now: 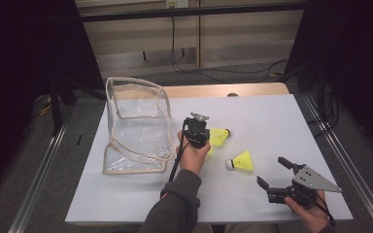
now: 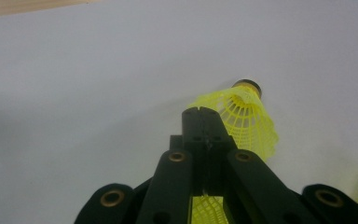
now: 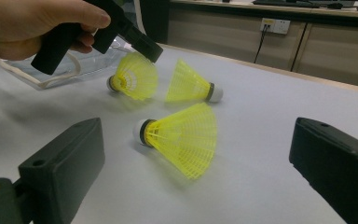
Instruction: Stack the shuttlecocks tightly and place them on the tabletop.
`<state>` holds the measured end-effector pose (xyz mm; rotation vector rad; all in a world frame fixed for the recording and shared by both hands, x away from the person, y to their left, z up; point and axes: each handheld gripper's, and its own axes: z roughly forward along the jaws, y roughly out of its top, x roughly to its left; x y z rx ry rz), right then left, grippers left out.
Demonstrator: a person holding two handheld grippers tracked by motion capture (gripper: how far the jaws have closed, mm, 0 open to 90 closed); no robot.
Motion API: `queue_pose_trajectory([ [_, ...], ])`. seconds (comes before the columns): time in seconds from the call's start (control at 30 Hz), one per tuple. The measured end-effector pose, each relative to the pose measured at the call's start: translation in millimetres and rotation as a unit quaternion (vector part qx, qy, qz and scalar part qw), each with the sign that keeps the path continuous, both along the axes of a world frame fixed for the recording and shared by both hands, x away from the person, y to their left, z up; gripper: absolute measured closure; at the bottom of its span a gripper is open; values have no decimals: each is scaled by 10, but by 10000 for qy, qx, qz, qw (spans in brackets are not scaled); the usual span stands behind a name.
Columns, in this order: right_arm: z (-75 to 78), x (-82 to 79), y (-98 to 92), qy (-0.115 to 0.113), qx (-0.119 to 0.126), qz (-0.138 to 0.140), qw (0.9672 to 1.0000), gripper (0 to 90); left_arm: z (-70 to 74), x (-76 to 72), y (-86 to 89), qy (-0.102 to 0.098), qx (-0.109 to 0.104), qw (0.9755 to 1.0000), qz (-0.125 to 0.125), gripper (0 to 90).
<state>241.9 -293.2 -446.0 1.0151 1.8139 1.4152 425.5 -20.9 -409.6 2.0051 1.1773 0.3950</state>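
The left claw (image 3: 147,49) was clamped on one yellow shuttlecock's (image 3: 133,77) skirt, two others (image 3: 186,133) lay on the worktop (image 1: 272,121), the clear pouch (image 1: 136,126) looked empty, and the right claw (image 1: 272,171) stood apart.

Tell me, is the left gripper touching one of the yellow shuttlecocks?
Touching. In the right gripper view, the left gripper pinches the skirt rim of a yellow shuttlecock; the left gripper view shows yellow mesh caught between its closed fingers.

left hand-held gripper (image 1: 200,141): over shuttlecock (image 1: 219,137) | right hand-held gripper (image 1: 273,171): jaws apart | clear bag (image 1: 136,127): left
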Motion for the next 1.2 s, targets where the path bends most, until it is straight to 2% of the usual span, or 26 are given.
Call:
queue_pose_trajectory([
  [0.13,-1,2,1,-7,-8,4,10000,28,-5,44,-1,46,-70,10000,50,900],
  [0.47,-4,2,3,4,0,12,10000,28,4,134,-11,81,-64,9999,32,900],
  [0.53,-4,1,5,9,2,15,10000,28,19,150,-16,89,-131,9999,26,900],
  [0.87,-6,-1,3,19,3,17,10000,28,0,188,-76,69,-52,10000,-48,900],
  [1.2,-9,-3,4,23,0,23,10000,28,-38,214,-107,63,-77,10000,-8,900],
])
